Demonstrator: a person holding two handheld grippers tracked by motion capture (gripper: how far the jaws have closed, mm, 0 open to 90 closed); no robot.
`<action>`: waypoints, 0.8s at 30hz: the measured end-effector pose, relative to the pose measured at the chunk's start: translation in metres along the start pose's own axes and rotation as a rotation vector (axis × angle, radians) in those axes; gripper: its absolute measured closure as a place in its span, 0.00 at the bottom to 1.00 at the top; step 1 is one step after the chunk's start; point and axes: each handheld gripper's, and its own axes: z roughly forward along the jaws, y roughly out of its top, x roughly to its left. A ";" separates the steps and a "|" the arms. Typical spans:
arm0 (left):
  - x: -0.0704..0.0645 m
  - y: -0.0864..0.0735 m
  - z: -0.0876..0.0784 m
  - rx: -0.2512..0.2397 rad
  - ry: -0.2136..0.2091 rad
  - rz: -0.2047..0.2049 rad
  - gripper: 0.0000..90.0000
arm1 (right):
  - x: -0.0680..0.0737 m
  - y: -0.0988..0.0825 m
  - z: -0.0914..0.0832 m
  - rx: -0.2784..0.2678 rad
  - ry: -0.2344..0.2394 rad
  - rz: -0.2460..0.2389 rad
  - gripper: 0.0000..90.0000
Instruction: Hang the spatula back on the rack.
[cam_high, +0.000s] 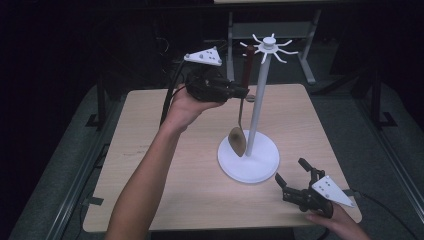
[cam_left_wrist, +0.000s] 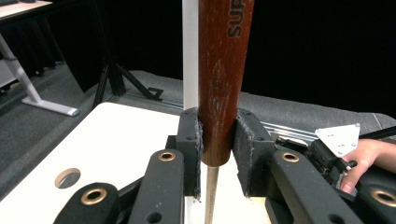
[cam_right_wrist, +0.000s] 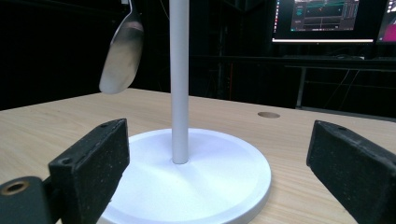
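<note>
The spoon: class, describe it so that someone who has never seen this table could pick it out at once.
On the wooden table stands a white rack with a tall pole and hooks on top. Beside the pole hangs the spoon, bowl down, above the round base. Its dark red-brown wooden handle, clamped in the left tongs, sets it apart.

Rack (cam_high: 257, 105) showing white; ladle (cam_high: 238, 137) showing reddish-brown handle, silver bowl; table (cam_high: 150, 150) showing pale wood grain; grippers' pads (cam_right_wrist: 93, 161) showing black.
</note>
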 end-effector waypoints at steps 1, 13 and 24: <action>0.000 0.000 0.000 -0.001 0.002 0.001 0.80 | 0.000 0.000 0.000 0.000 0.000 -0.001 0.06; -0.004 -0.008 -0.014 0.012 0.020 -0.003 0.66 | 0.000 0.000 0.000 -0.002 -0.005 -0.001 0.06; -0.006 -0.025 -0.033 0.036 0.061 -0.006 0.54 | 0.000 0.000 0.000 -0.002 -0.008 -0.001 0.06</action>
